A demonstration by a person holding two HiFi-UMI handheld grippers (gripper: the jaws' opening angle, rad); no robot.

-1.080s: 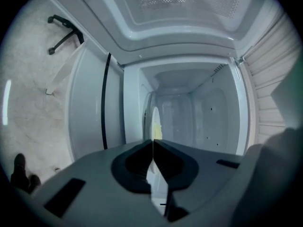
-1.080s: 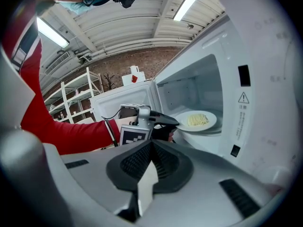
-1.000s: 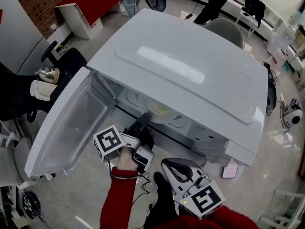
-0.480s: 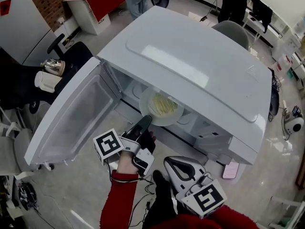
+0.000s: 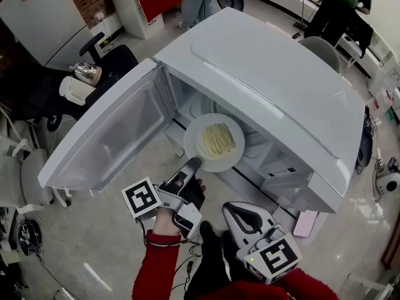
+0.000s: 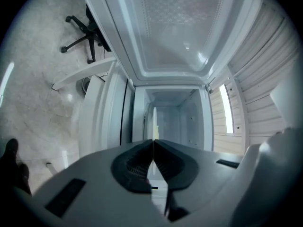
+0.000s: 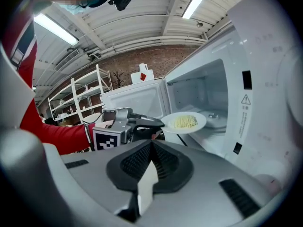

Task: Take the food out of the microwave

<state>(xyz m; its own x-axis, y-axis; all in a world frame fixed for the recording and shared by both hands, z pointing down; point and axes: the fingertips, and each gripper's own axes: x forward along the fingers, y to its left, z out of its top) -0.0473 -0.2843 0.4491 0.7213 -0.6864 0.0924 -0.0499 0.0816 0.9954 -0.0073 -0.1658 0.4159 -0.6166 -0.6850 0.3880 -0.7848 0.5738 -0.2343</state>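
Note:
A white plate of pale noodles hangs level just outside the open white microwave. My left gripper is shut on the plate's near rim. In the left gripper view the plate shows only as a thin edge between the closed jaws of the left gripper, with the cavity behind. The right gripper view shows the plate and the left gripper from the side. My right gripper stays low and near me, shut, with nothing in it.
The microwave door swings wide open to the left. A kettle and a white jug stand beyond it, near an office chair. A pink object lies on the floor at right. A person stands behind.
The left gripper has drawn the plate of noodles out of the cavity toward me; it now sits fully clear of the opening. The right gripper has barely moved.

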